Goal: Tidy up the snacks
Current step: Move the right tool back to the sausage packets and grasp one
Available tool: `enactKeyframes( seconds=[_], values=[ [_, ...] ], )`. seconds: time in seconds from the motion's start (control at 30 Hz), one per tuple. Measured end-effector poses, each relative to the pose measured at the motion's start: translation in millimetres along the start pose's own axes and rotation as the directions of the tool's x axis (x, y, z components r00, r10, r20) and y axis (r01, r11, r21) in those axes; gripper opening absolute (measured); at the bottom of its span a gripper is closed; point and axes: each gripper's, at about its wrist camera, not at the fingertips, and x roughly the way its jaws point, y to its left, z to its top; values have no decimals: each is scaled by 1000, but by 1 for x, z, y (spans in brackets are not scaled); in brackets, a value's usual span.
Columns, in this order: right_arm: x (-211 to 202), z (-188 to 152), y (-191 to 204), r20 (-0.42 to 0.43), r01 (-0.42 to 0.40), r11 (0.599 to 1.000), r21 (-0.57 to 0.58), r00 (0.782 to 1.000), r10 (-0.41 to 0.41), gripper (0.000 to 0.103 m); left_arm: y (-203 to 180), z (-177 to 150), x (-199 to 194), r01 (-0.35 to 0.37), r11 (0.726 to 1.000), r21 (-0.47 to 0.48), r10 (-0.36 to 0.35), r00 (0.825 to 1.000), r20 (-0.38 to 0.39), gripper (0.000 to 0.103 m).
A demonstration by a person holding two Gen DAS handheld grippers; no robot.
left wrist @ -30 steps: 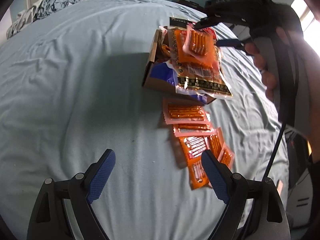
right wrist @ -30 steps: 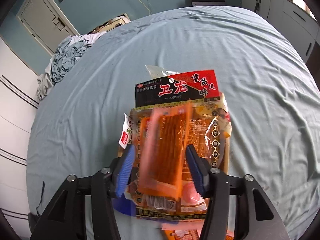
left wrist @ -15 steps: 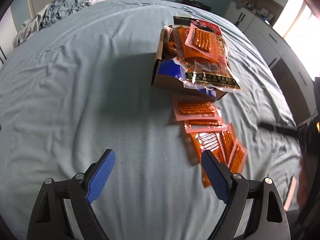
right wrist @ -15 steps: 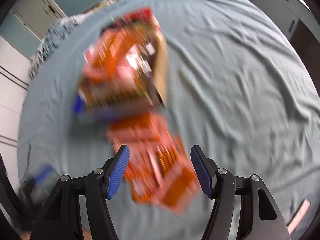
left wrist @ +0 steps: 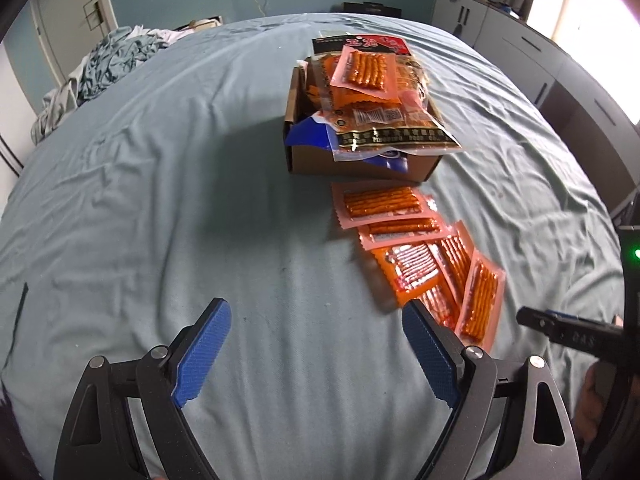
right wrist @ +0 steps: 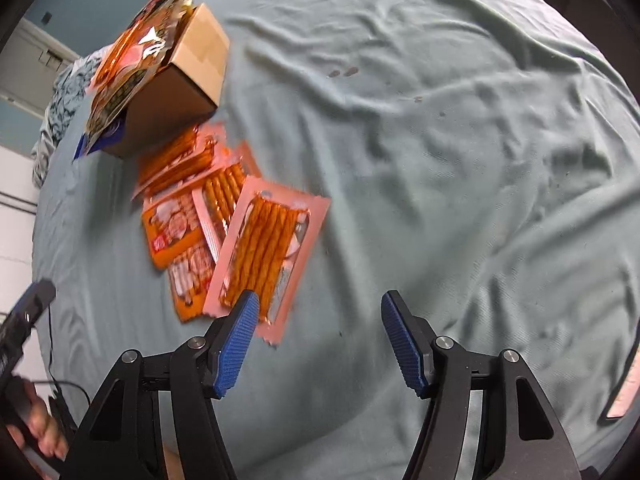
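Snack packets (right wrist: 224,216) overlap on the bed; right gripper (right wrist: 316,340) wide open, left gripper (left wrist: 316,356) too: pinch the top pack's (right wrist: 266,252) loose edge.

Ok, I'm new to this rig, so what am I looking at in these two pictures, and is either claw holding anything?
Each picture comes from a camera mounted on a hand-held claw, looking along its blue fingers. One shows the left gripper, the other the right gripper. Both are open and hold nothing. Below them is a bed with a pale blue sheet. On it stands a cardboard box heaped with snack bags, and loose snack packets lie on the sheet beside it.
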Motion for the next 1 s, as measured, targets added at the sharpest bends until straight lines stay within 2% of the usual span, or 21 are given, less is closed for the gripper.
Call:
enactKeyframes(
  seconds=[0.13, 0.4, 0.63, 0.8, 0.9, 1.0],
  values=[
    [19, -5, -3, -67, 5, 1000, -10, 998, -6, 63, -3, -2, 2, -21, 1000, 19, 21, 1000, -6, 89],
    [45, 7, 5, -103, -8, 999, -41, 995, 4, 63, -4, 6, 22, -9, 1000, 7, 9, 999, -50, 89],
    [60, 15, 20, -66, 42, 995, -92, 997, -49, 63, -4, 15, 29, 18, 1000, -16, -18, 998, -62, 89],
    [70, 16, 39, -29, 53, 990, -129, 998, -58, 68, -4, 18, 36, 31, 999, -22, -32, 997, -77, 89],
    [76, 18, 49, -7, 66, 987, -150, 998, -68, 75, -3, 19, 38, 40, 999, -26, -42, 996, -80, 89],
    [79, 19, 55, 6, 50, 987, -152, 999, -50, 78, -1, 21, 38, 49, 998, -35, -52, 995, -80, 89]
  ],
)
